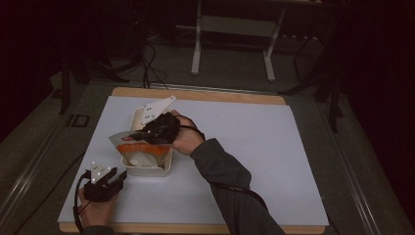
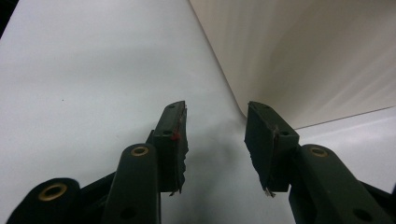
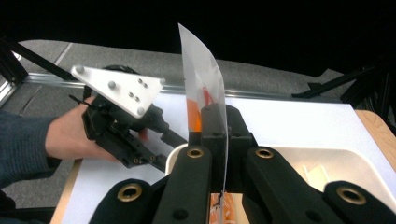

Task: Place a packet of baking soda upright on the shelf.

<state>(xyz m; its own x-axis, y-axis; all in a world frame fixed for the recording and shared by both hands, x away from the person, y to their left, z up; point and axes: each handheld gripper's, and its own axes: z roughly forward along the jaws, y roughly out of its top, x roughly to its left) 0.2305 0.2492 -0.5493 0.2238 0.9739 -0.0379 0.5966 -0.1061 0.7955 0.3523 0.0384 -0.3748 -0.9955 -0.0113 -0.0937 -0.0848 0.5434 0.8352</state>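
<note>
Orange-white pouch point(image 1: 139, 142) – held over cream tray point(image 1: 147, 169); tray on table.

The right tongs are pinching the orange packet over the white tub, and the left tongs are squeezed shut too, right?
Not quite. The right tongs do pinch the orange packet over the white tub. But the left tongs are open, not shut: the left gripper view shows a clear gap between the two jaws, with nothing held, just beside the tub's wall.

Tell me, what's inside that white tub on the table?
Inside the white tub lies something pale and crumpled. The right gripper holds an orange packet over the tub, hiding whatever else lies beneath.
</note>
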